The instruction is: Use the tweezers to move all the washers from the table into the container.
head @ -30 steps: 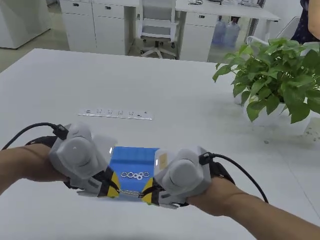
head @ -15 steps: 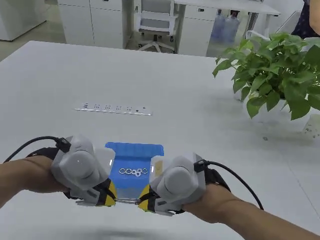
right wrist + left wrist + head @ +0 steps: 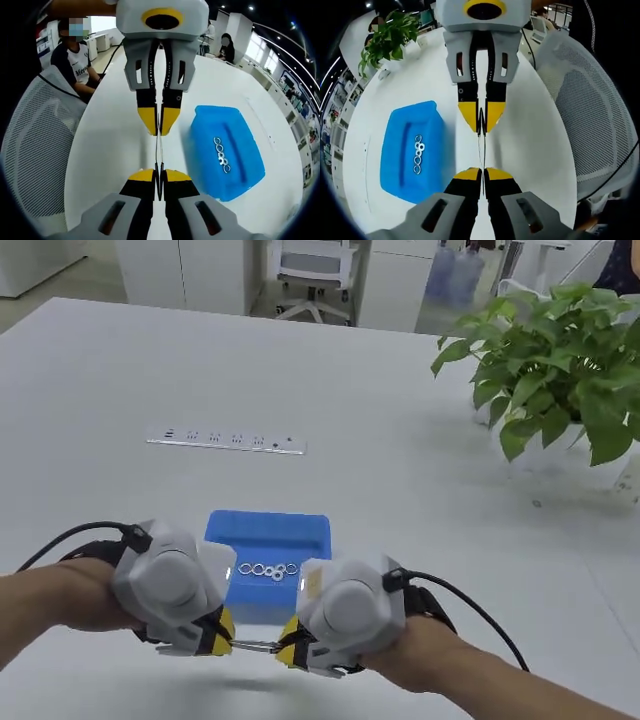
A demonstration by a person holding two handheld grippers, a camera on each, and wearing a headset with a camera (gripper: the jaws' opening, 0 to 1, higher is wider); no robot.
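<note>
A blue container (image 3: 268,533) lies on the white table (image 3: 420,480) with a row of several washers (image 3: 268,569) inside it. It is also in the left gripper view, container (image 3: 400,150) and washers (image 3: 417,155), and in the right gripper view, container (image 3: 240,145) and washers (image 3: 221,155). Thin metal tweezers (image 3: 255,645) span between my two grippers, which face each other tip to tip just in front of the container. My left gripper (image 3: 222,632) (image 3: 483,175) is shut on one end of the tweezers (image 3: 482,150). My right gripper (image 3: 290,645) (image 3: 159,175) is shut on the other end of the tweezers (image 3: 158,150).
A potted plant (image 3: 560,350) stands at the back right of the table and a power strip (image 3: 225,440) lies beyond the container. A mesh chair (image 3: 580,100) sits at the table's near edge. Seated people (image 3: 75,55) are off to the side.
Both grippers, with the tweezers between them, have drawn back toward me, off the container's near edge and onto the table in front of it. The head camera has tilted down.
</note>
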